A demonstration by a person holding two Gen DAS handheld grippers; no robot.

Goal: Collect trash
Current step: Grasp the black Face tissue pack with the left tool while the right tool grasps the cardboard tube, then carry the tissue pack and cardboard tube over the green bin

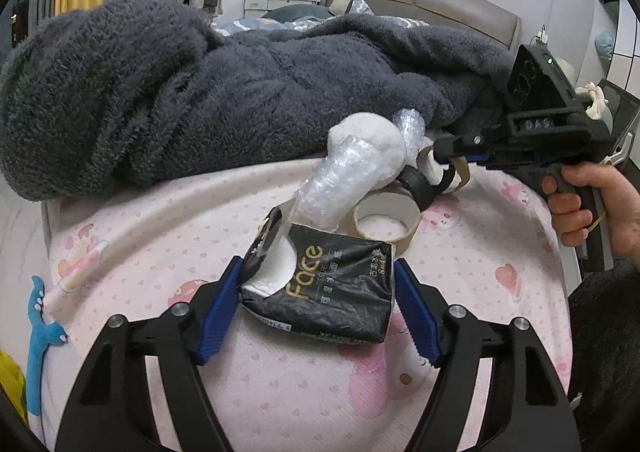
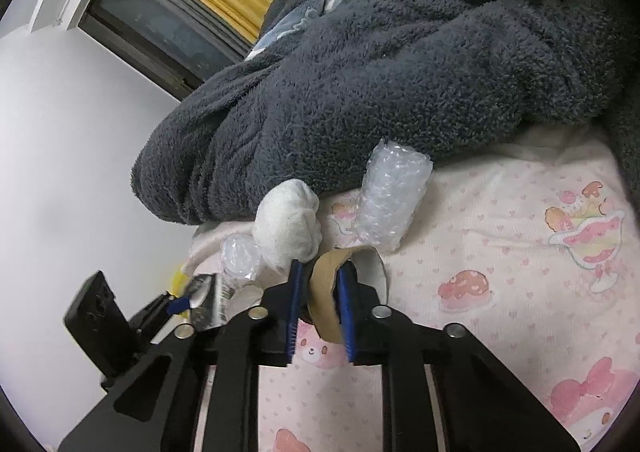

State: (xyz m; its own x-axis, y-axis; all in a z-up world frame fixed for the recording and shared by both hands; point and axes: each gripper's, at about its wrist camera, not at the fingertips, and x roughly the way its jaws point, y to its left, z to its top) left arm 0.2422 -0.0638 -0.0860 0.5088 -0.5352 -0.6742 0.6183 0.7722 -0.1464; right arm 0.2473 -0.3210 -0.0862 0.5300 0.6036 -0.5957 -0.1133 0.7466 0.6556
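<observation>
Item 1, left of scene: pink cartoon-print bed sheet [image 1: 168,236], carrying all the trash; dark grey fleece blanket [image 1: 200,92] heaped along its far side.

Item 2, near centre: black crumpled "Face" tissue packet [image 1: 332,292], white tissue showing at its torn left end. Left gripper [image 1: 318,306] has its blue fingers [image 1: 222,308] set on either side of the packet, touching or nearly touching its ends; whether they press firmly cannot be told.

Item 3, just beyond: clear bubble-wrap roll [image 1: 328,188], leaning on the packet's far edge; white crumpled cloth wad [image 1: 372,140] behind it; second bubble-wrap piece [image 2: 394,200] against the blanket.

Item 4, right of centre: brown cardboard tape ring [image 1: 386,222], lying flat on the sheet.

Item 5, far right: second brown cardboard tape ring [image 2: 326,296], pinched through its wall by the right gripper [image 2: 320,302], fingers closed on it.

Step in hand, judged: picking up, one piece per gripper. Next move calls for a firm squeeze on the packet, then lifting clear without dragging the leaning bubble wrap. No bin is in view.
</observation>
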